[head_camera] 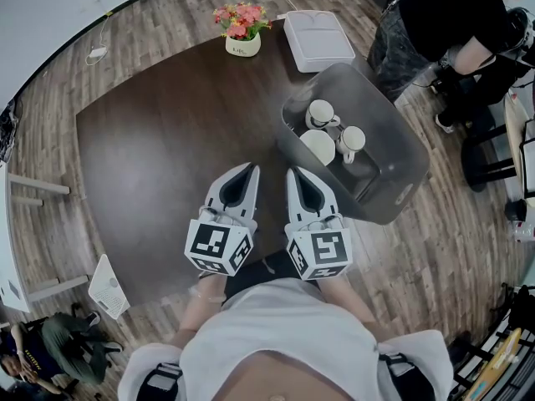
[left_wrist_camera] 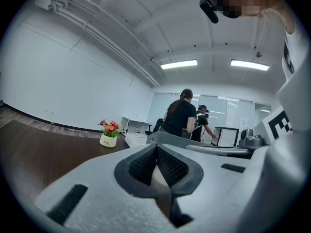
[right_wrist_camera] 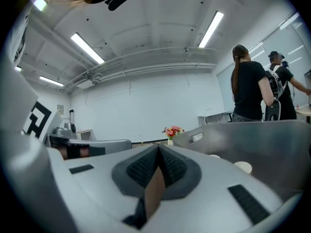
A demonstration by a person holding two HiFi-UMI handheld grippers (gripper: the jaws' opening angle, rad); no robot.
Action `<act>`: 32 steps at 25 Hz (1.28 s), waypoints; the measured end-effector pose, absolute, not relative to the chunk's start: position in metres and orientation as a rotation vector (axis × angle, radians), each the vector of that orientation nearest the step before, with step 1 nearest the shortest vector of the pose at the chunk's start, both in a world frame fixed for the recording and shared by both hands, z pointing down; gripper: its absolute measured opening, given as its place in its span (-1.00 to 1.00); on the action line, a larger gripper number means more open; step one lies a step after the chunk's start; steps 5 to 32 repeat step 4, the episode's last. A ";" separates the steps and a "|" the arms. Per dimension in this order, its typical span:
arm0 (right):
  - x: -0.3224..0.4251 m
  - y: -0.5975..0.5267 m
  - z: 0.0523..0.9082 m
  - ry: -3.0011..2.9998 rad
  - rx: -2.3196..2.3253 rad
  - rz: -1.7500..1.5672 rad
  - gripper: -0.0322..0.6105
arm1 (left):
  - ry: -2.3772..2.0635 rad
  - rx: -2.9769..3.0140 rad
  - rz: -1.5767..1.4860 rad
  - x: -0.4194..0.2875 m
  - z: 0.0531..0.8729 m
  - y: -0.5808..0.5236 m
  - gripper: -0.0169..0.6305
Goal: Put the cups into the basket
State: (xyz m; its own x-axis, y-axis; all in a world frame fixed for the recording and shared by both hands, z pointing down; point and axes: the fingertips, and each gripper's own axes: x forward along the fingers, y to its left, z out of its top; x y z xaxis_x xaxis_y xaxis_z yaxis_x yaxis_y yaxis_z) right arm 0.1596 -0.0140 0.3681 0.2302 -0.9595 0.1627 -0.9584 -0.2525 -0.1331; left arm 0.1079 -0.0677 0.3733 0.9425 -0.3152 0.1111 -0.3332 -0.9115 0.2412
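Cups [head_camera: 320, 113] stand upright, mouths up, in the basket [head_camera: 394, 140]; left hand-held gripper [head_camera: 248, 170] and right hand-held gripper [head_camera: 294, 174] are clenched empty.

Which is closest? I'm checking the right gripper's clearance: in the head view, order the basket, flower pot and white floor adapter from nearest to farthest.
1. basket, just right of the right gripper.
2. flower pot, at the table's far edge.
3. white adapter, on the floor, far left.

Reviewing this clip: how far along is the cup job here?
Looks done: white cups sit inside the grey basket, and no cup shows on the table. In hand: nothing; left claw and right claw are both shut and empty, over the table's near edge. Left: nothing visible.
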 end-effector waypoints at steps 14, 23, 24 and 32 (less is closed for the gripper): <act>0.160 -0.014 0.370 1.915 -2.463 -0.338 -0.87 | -0.486 2.833 0.098 0.107 0.374 -0.069 -0.92; 0.160 -0.014 0.370 1.915 -2.463 -0.338 -0.87 | -0.486 2.833 0.098 0.107 0.374 -0.069 -0.92; 0.160 -0.014 0.370 1.915 -2.463 -0.338 -0.87 | -0.486 2.833 0.098 0.107 0.374 -0.069 -0.92; 0.160 -0.014 0.370 1.915 -2.463 -0.338 -0.87 | -0.486 2.833 0.098 0.107 0.374 -0.069 -0.92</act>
